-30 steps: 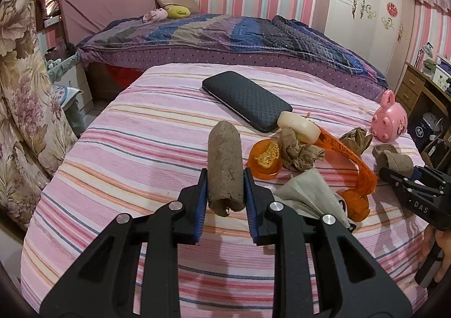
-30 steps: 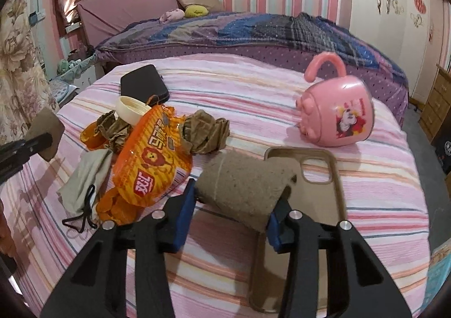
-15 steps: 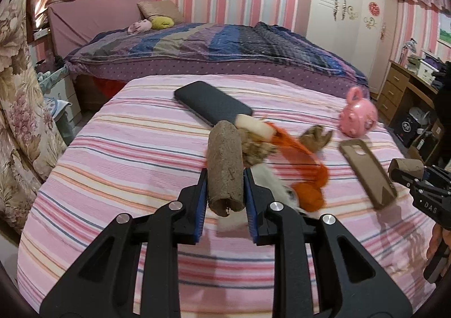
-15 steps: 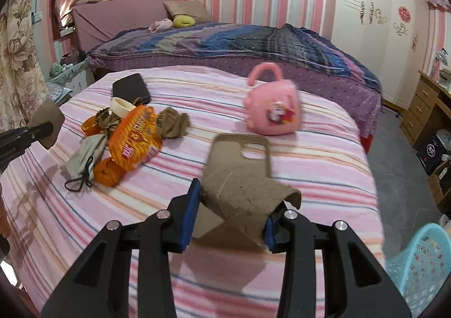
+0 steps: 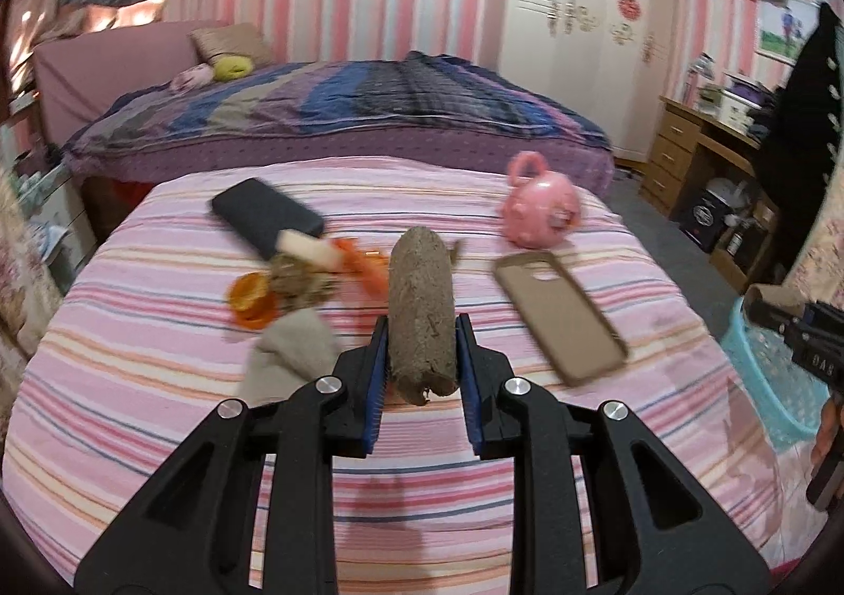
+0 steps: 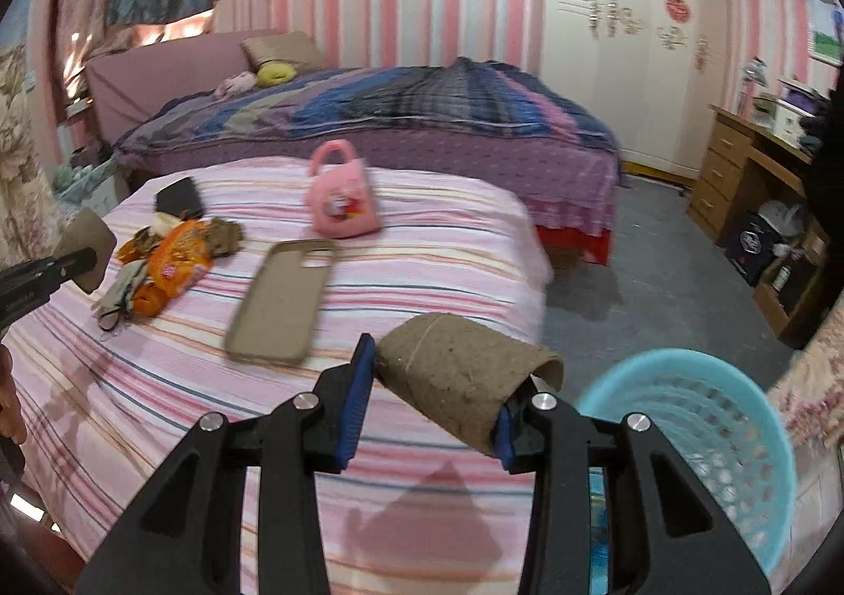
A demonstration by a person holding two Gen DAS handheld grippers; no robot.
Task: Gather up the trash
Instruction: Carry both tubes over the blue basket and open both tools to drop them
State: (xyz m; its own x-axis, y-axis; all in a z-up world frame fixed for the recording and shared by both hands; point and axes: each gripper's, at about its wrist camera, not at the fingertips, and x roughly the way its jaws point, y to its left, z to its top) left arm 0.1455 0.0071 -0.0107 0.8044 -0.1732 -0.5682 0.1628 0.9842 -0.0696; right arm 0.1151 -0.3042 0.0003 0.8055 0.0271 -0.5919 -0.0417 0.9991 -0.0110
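Observation:
My left gripper [image 5: 421,342] is shut on a brown cardboard tube [image 5: 421,310], held upright above the striped bed. My right gripper [image 6: 438,384] is shut on a second cardboard tube [image 6: 464,384], squashed sideways between the pads, at the bed's right edge beside a light blue basket [image 6: 738,415]. The basket also shows in the left wrist view [image 5: 759,363], with the right gripper [image 5: 791,326] above it. More trash lies on the bed: an orange wrapper [image 6: 176,262], crumpled brown paper [image 6: 224,236], an orange lid [image 5: 252,299] and a grey cloth [image 5: 293,352].
A brown phone case [image 5: 559,315], a pink cup [image 5: 538,215] and a black case [image 5: 266,215] lie on the pink striped bed [image 5: 158,384]. A second bed [image 5: 343,109] stands behind. A wooden desk [image 6: 759,178] and grey floor [image 6: 659,278] are on the right.
Both grippers have drawn back and swung right with their tubes. The right gripper now sits at the bed's edge beside the blue basket.

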